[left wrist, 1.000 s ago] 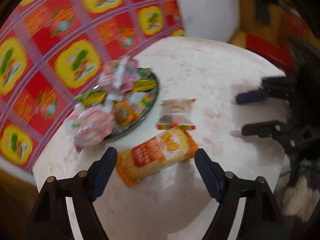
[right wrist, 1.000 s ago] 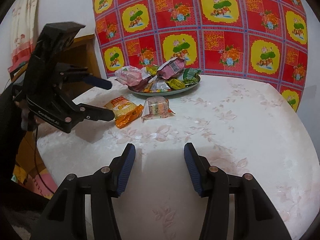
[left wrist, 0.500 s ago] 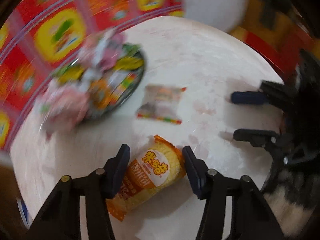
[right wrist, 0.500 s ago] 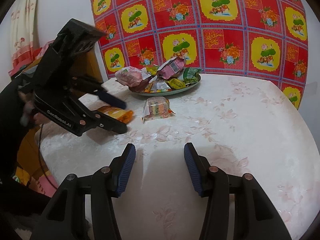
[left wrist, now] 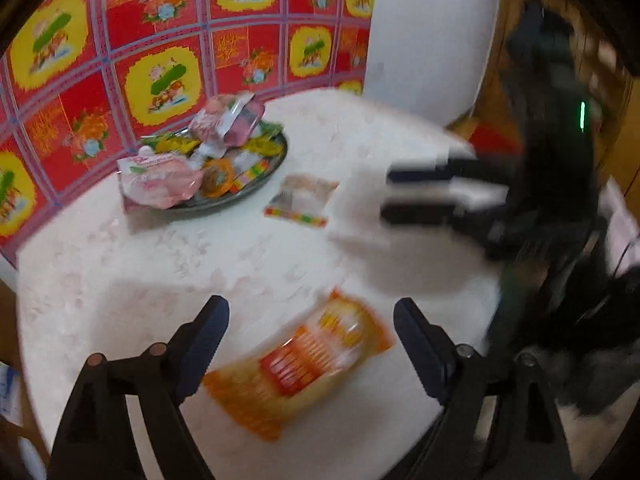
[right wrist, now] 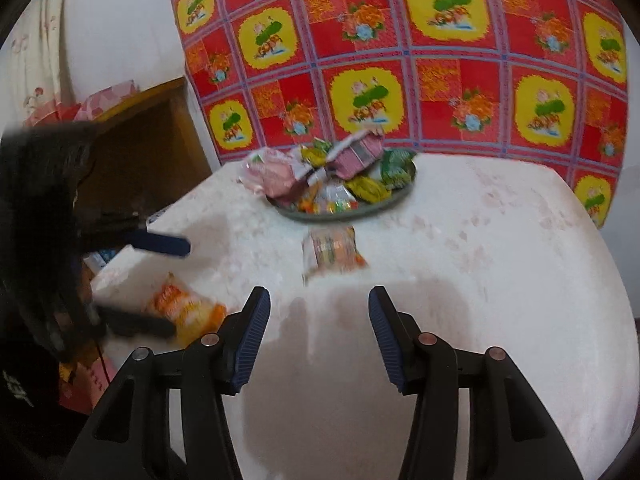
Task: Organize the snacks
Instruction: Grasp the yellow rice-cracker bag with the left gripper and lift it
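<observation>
An orange snack packet [left wrist: 304,364] lies on the white table between the jaws of my left gripper [left wrist: 310,316]. The jaws are opening and the pads stand clear of the packet. From the right wrist, the same packet [right wrist: 184,312] sits near the table's left edge, under the left gripper [right wrist: 168,284]. My right gripper [right wrist: 319,304] is also opening, with nothing between its fingers, and it hovers over bare table. A small clear packet [right wrist: 332,250] lies just ahead of it. Beyond stands a dark plate [right wrist: 396,200] piled with several snacks. The right gripper [left wrist: 424,192] shows blurred in the left wrist view.
The plate [left wrist: 276,168] sits at the table's far side against a red and yellow patterned cloth [right wrist: 440,60]. A pink packet [left wrist: 160,178] hangs over the plate's rim. A wooden cabinet [right wrist: 140,152] stands beyond the table's left edge.
My left jaws narrowed around the orange packet, then spread wide again. The packet now lies closer to the table's edge. The right jaws widened a little and that gripper rose.
</observation>
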A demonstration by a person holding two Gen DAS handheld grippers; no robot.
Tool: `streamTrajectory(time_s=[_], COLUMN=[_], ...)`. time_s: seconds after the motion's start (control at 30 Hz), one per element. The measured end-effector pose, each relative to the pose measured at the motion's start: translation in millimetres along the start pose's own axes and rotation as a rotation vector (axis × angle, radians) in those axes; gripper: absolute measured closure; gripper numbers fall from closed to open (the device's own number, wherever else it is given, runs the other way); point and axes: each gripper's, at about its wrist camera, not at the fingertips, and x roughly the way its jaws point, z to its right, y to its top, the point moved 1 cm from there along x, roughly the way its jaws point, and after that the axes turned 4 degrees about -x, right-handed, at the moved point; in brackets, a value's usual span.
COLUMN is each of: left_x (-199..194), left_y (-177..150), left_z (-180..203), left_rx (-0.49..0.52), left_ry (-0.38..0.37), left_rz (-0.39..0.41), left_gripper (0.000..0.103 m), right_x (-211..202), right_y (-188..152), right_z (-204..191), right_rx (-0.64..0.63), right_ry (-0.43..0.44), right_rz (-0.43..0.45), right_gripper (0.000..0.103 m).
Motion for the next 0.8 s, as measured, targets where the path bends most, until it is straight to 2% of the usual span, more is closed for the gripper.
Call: streamTrajectory(time_s=[0.07, 0.13, 0.17, 0.2, 0.23, 0.33, 0.4, 0.47, 0.5, 0.63, 0.77, 0.8], left_x=[4.3, 8.5, 12.4, 11.3, 9.9, 7.4, 4.7, 1.2, 0.1, 5.4, 16.5, 17.5], left_y=[-10.9, -20.5, -21.6, -24.0, -23.0, -22.8, -26.4, -30.1, -32.3, -28.1, -19.1, -18.5], left_z=[2.1, 4.6, 3.2, 2.1, -1.4, -14.9, -18.8, -19.2, -19.0, -18.3, -16.6, -14.9], left_rx=[0.025, 0.031, 0.015, -0.02, -0.084, -0.254, -0.314, -0.337, -0.348, -0.385, -0.394, -0.388], left_ry=[-0.022, -0.028, -0.017, 0.003, 0.045, 0.025, 0.023, 0.033, 0.042, 0.087, 0.126, 0.138], left_rz=[-0.029, -0.051, -0.068, -0.052, -0.048, -0.029, 0.015, 0.056, 0.078, 0.123, 0.139, 0.143], left_gripper=[0.016, 0.025, 0.034, 0.053, 0.06, 0.062, 0.062, 0.062, 0.062, 0.061, 0.061, 0.058], right_x=[4.7, 14.3, 19.6, 23.8, 29.8, 49.9, 60.3, 67.0, 67.1, 48.8, 27.5, 24.3], right_y=[9.2, 18.1, 20.8, 22.7, 24.5, 30.9, 34.2, 36.5, 36.6, 29.2, 14.1, 10.9], right_z=[-4.0, -11.1, -14.2, -16.5, -18.9, -21.3, -19.3, -13.3, -10.8, -12.3, -18.6, -19.4], right_rx=[-0.03, -0.079, -0.1, -0.118, -0.137, -0.161, -0.163, -0.127, -0.114, -0.133, -0.126, -0.119], right_ry=[0.005, -0.002, -0.01, -0.013, -0.016, -0.047, -0.077, -0.058, -0.048, -0.003, -0.002, -0.008], right_rz=[-0.011, -0.035, -0.048, -0.058, -0.076, -0.122, -0.141, -0.175, -0.179, -0.159, -0.149, -0.151], right_gripper=[0.041, 0.04, 0.04, 0.04, 0.04, 0.04, 0.04, 0.055, 0.071, 0.072, 0.072, 0.072])
